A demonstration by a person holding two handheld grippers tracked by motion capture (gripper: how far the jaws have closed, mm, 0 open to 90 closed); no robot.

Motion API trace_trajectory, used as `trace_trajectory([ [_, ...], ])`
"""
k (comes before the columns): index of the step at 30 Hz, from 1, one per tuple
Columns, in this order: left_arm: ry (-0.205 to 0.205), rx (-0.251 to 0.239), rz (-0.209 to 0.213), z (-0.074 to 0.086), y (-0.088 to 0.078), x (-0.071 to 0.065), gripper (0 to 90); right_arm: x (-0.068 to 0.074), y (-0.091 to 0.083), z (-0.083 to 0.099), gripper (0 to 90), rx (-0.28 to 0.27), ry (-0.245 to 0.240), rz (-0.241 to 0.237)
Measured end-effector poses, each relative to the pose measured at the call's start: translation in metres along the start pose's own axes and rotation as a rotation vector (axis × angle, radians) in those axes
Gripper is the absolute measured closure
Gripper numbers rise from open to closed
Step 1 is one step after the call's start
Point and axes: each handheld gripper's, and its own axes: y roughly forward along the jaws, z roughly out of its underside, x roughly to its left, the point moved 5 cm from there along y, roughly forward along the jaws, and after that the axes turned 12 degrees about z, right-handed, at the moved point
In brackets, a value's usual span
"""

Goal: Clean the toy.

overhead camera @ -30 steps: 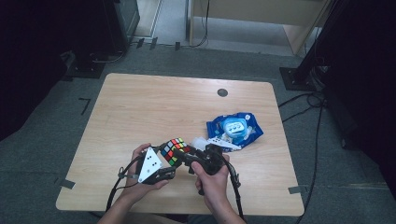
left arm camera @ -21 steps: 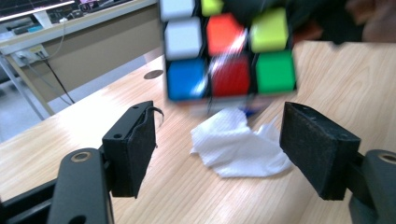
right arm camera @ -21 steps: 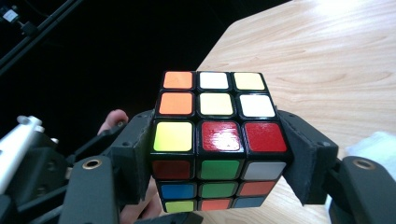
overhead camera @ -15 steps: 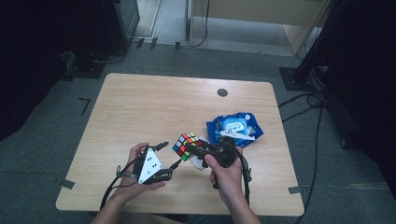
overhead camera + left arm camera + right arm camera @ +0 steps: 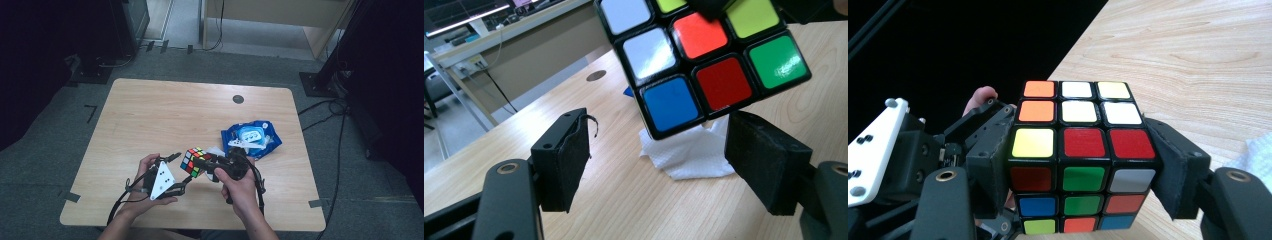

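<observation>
- Hovering above the desk's near edge, the puzzle cube sits clamped in the right hand-held gripper, presumably so its layers can be turned.
- Just beside it, the left hand-held gripper has just been opening, jaws apart and bare (cube just beyond them).
- Behind lie a white tissue and blue packet; grey carpet surrounds the desk.
</observation>
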Motion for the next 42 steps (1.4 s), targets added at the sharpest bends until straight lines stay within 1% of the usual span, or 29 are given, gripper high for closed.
trace_trajectory([
  [3,0.013,-0.003,0.002,-0.002,0.001,-0.003,25.6,0.0,0.0,0.0,34.4,0.003,-0.001,0.0],
  [5,0.021,-0.007,-0.004,-0.003,0.002,-0.005,24.7,-0.001,0.0,0.0,34.3,0.004,-0.005,0.0],
  [10,0.028,-0.004,-0.004,-0.004,0.004,-0.007,22.2,-0.001,0.001,0.002,34.0,0.015,-0.008,0.009],
  [14,0.034,-0.018,0.014,-0.007,0.005,-0.011,19.9,0.0,0.004,0.004,33.8,0.034,-0.013,0.012],
  [16,0.037,-0.023,0.027,-0.008,0.006,-0.013,19.1,0.003,0.008,0.007,34.0,0.051,-0.024,0.009],
  [19,0.029,-0.021,0.036,-0.007,0.006,-0.013,18.9,0.005,0.012,0.01,34.1,0.065,-0.049,0.018],
  [22,0.026,-0.016,0.047,-0.006,0.007,-0.014,21.4,0.006,0.013,0.011,34.2,0.064,-0.053,0.024],
  [25,0.03,-0.006,0.061,-0.005,0.009,-0.016,27.4,0.007,0.013,0.011,34.2,0.065,-0.053,0.025],
  [29,0.033,-0.003,0.084,-0.005,0.009,-0.018,31.3,0.008,0.014,0.013,34.2,0.082,-0.07,0.029],
  [31,0.034,-0.005,0.084,-0.006,0.009,-0.019,33.5,0.009,0.015,0.014,34.0,0.086,-0.077,0.021],
  [35,0.013,-0.011,0.087,-0.006,0.007,-0.016,33.8,0.009,0.015,0.013,33.6,0.092,-0.08,0.011],
  [37,-0.007,-0.015,0.081,-0.005,0.005,-0.012,33.9,0.008,0.012,0.011,33.0,0.083,-0.084,0.01],
  [38,-0.016,-0.018,0.075,-0.004,0.004,-0.009,33.9,0.009,0.01,0.01,32.8,0.078,-0.078,0.008],
  [40,-0.039,-0.024,0.06,-0.003,0.0,-0.002,33.9,0.009,0.005,0.005,32.8,0.047,-0.087,0.002],
  [42,-0.062,-0.035,0.043,-0.001,-0.005,0.006,33.9,0.009,-0.002,-0.001,34.2,-0.001,-0.103,0.004],
])
